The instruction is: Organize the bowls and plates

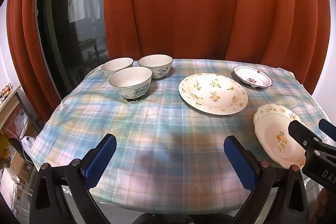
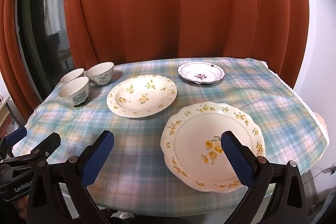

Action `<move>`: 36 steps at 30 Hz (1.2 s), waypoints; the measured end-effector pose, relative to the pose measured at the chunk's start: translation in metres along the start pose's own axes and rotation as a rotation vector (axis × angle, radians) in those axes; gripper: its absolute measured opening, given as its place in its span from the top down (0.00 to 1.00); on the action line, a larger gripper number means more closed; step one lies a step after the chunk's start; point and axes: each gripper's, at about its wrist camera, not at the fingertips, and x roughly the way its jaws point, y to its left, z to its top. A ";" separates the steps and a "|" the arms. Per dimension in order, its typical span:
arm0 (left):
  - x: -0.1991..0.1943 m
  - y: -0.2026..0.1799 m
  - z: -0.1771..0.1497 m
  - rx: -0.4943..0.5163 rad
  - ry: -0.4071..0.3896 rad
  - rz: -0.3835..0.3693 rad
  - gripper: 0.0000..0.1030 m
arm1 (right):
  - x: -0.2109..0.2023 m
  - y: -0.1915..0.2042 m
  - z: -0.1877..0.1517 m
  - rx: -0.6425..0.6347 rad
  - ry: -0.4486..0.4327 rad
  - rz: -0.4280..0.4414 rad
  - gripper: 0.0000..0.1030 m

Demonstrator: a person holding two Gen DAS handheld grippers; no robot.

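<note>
Since every dish lies alone on the round worktop (image 1: 147, 129) with its blue and pink checked cloth, the sorting seems not yet begun. Three white ceramic bowls with blue flower patterns (image 1: 131, 82) stand close together at the far left, near each other but not nested; whether their rims touch I cannot tell from these bent views. The big round cream plate with yellow and green flowers (image 2: 141, 96) lies flat in the middle. Behind it, at the far right, rests the small white plate with a dark wavy rim and a purple flower (image 2: 201, 73). The scalloped cream plate with orange flowers (image 2: 212, 146) lies nearest, on the right side.

The left gripper (image 1: 170, 161) hovers over bare cloth at the near edge, its blue-padded fingers (image 1: 100, 161) spread wide with nothing between them. The right gripper (image 2: 168, 159) also has its fingers spread wide and holds nothing; one finger is in front of the scalloped plate, seemingly above it.

What is left, I judge, is all of it: to stack the three plates, probably small on large, and to nest the three bowls.
</note>
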 end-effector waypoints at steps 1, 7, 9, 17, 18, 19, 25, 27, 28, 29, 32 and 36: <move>0.000 0.000 0.000 -0.001 0.000 0.001 0.00 | 0.000 0.000 0.000 0.002 -0.001 0.001 0.00; -0.002 0.000 -0.001 0.001 0.000 0.000 0.00 | -0.002 -0.001 -0.001 0.005 0.001 -0.001 0.00; -0.002 0.000 -0.001 0.001 -0.002 -0.003 0.00 | -0.003 -0.001 -0.001 0.006 0.001 -0.002 0.00; -0.003 -0.001 -0.001 0.001 -0.002 0.000 0.00 | -0.003 -0.001 -0.002 -0.005 -0.003 -0.003 0.00; -0.003 -0.001 -0.002 0.002 -0.002 0.000 0.00 | -0.003 -0.001 -0.003 -0.005 -0.004 -0.003 0.00; -0.003 -0.001 -0.002 0.002 -0.002 0.000 0.00 | -0.003 -0.001 -0.003 -0.005 -0.004 -0.003 0.00; -0.003 -0.002 -0.002 0.002 -0.002 0.000 0.00 | -0.003 -0.002 -0.004 -0.004 -0.004 -0.003 0.00; -0.003 -0.002 -0.002 0.002 -0.003 0.000 0.00 | -0.003 -0.002 -0.004 -0.004 -0.003 -0.003 0.00; -0.003 -0.002 -0.002 0.003 -0.002 0.000 0.00 | -0.003 -0.002 -0.004 -0.004 -0.003 -0.003 0.00; -0.003 -0.002 -0.002 0.004 0.000 0.000 0.00 | -0.003 -0.002 -0.004 -0.004 -0.004 -0.003 0.00; -0.005 -0.003 -0.003 0.003 -0.003 0.002 0.00 | -0.001 -0.002 -0.002 -0.005 -0.002 -0.001 0.00; -0.007 -0.005 -0.005 0.002 0.004 -0.002 0.00 | -0.005 -0.001 -0.007 -0.013 0.000 0.001 0.00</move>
